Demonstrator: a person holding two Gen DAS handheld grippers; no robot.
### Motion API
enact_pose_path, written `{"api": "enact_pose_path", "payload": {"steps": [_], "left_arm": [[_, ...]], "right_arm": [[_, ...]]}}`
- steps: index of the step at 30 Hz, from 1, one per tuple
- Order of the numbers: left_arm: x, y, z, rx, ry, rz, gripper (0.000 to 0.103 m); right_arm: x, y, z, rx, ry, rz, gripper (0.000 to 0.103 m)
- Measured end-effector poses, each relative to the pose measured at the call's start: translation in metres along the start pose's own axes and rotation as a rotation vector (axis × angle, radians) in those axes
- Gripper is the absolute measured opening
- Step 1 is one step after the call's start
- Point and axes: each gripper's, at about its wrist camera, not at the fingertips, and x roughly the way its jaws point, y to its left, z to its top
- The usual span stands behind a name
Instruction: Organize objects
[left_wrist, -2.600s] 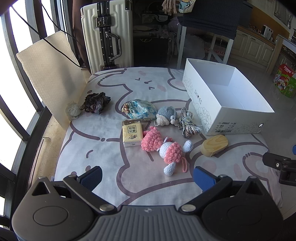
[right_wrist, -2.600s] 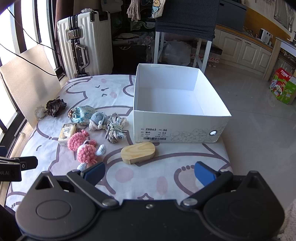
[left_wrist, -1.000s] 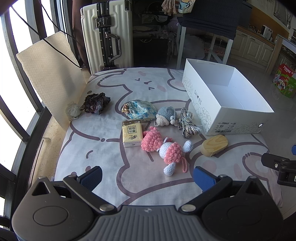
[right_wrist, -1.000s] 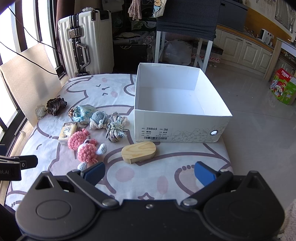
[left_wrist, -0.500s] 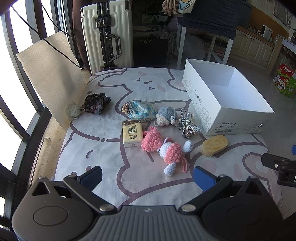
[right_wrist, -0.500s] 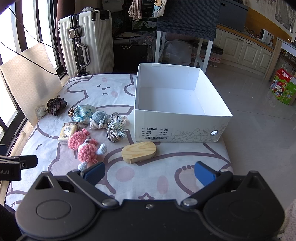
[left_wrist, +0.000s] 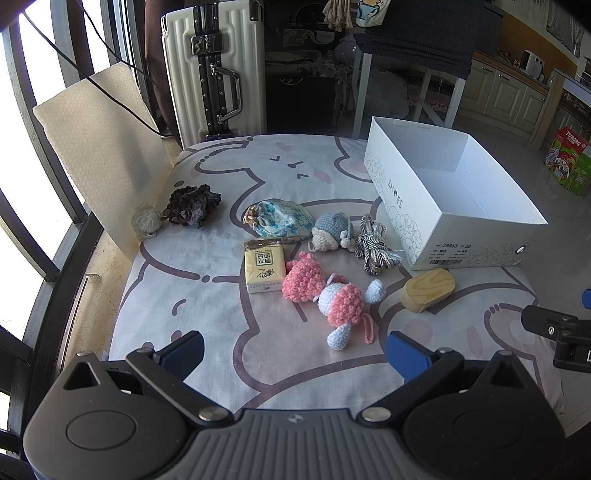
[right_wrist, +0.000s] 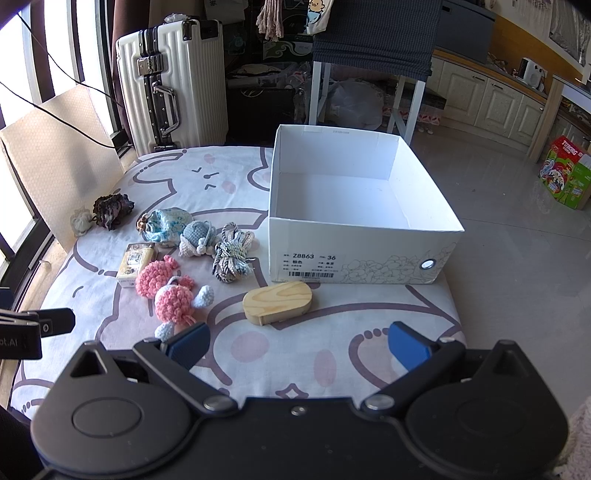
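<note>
Hovering above cloth (left_wrist: 207, 325) edge | left gripper (left_wrist: 295, 354) wide, empty | right gripper (right_wrist: 299, 345) wide, empty | shoebox (right_wrist: 448, 221) holds nothing | wooden block (right_wrist: 277, 302) just beside box front | crochet toys (left_wrist: 321, 291) left of it

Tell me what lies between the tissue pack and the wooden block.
The pink crochet toy lies between the tissue pack and the wooden block, clearest in the left wrist view.

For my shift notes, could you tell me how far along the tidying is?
Nothing looks done: the white shoebox is empty. Nothing is in hand; the left tongs and right tongs are open. Left: wooden block, pink crochet toy, cord bundle and other items.
</note>
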Motion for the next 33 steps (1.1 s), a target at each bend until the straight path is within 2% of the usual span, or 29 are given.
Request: {"api": "enact_pose_path", "payload": {"steps": [33], "left_arm": [[-0.0048,0.0066,0.0067,0.016,-0.002,0.011,0.103]], "right_arm": [[-0.0023,-0.0005,-0.0003,0.024,-0.007,-0.023,0.103]]}}
